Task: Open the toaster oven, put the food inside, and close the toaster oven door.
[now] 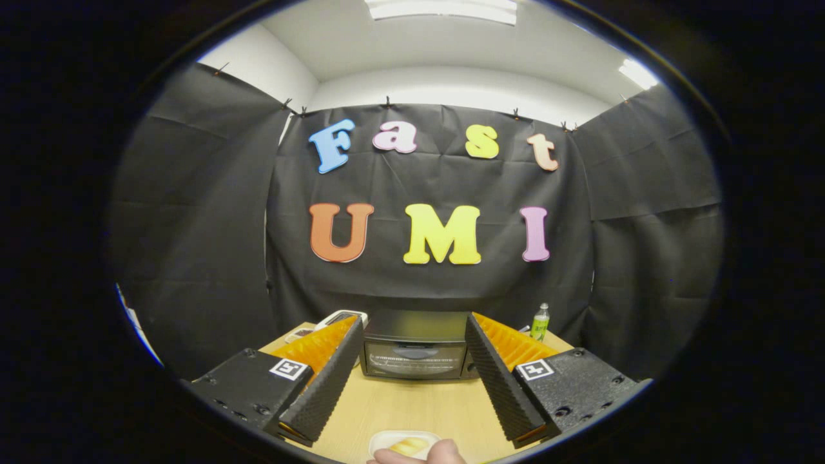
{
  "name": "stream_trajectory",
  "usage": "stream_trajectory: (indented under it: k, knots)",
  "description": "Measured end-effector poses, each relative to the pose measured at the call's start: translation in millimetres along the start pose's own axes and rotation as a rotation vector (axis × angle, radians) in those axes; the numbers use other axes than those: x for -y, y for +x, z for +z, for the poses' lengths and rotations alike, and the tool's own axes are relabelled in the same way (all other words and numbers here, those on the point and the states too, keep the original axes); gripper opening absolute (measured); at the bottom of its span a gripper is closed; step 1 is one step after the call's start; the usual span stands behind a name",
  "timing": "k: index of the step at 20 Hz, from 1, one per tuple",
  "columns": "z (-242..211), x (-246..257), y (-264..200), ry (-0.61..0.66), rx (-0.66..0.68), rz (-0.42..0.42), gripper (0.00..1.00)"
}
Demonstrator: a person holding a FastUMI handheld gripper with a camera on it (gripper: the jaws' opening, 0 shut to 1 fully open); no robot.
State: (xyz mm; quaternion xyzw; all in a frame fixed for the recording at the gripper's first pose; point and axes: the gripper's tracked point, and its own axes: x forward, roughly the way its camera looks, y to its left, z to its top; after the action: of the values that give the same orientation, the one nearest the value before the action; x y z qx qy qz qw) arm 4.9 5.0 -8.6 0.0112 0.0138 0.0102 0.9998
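Observation:
A black toaster oven (416, 351) stands at the far side of the wooden table (412, 406), its glass door closed. It lies straight beyond my gripper (412, 325), whose two black ribbed fingers (335, 367) are spread wide with nothing between them. Below the fingers, at the near table edge, a white plate (390, 441) carries a yellow piece of food (409, 446). A person's hand (425, 455) touches the plate from the near side and hides part of it.
A small green bottle (540, 322) stands to the right of the oven at the back of the table. A white device (340, 317) lies to the oven's left, partly behind my left finger. Black cloth walls close the booth on three sides.

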Motion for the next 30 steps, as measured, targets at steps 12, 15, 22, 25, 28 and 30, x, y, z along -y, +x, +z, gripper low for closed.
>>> stream_trajectory:
  k: [12,15,22,25,28,30]
  knots:
    - [-14,28,12,-0.003,-0.038,-0.011,1.00]
    - [-6,36,28,-0.004,-0.011,-0.009,1.00]
    - [-10,60,110,0.018,-0.028,-0.028,1.00]
    - [-27,52,162,0.026,-0.069,0.018,1.00]
    - [-67,45,213,0.060,-0.167,0.049,1.00]
    - [-89,37,243,0.083,-0.195,0.054,1.00]
